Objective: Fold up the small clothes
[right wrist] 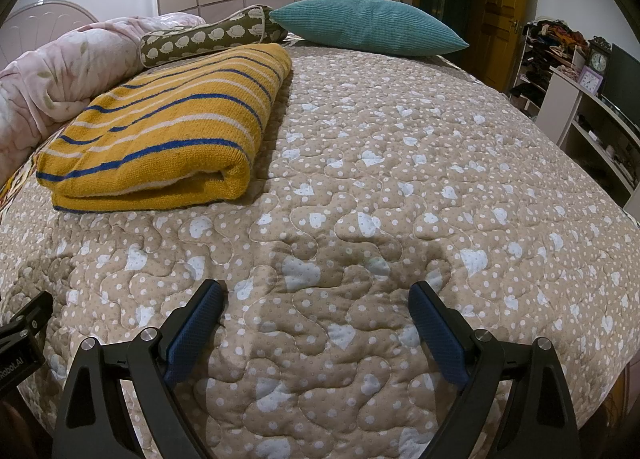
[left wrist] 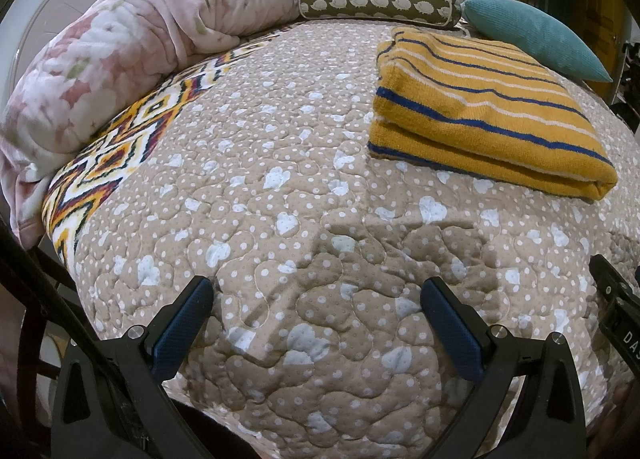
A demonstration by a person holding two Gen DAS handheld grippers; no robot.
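Observation:
A folded yellow garment with blue and white stripes (left wrist: 484,107) lies on the beige quilted bedspread (left wrist: 280,187), ahead and to the right in the left wrist view. In the right wrist view the garment (right wrist: 168,127) lies ahead to the left on the bedspread (right wrist: 400,179). My left gripper (left wrist: 318,291) is open and empty, low over the bedspread near its front edge. My right gripper (right wrist: 316,295) is open and empty, also low over the bedspread. Both stand well short of the garment.
A pink floral blanket (left wrist: 104,59) is bunched along the left side. A hedgehog-print bolster (left wrist: 380,5) and a teal cushion (right wrist: 368,25) lie at the far end. Shelves with clocks (right wrist: 592,71) stand right of the bed. The other gripper's edge (left wrist: 616,299) shows at right.

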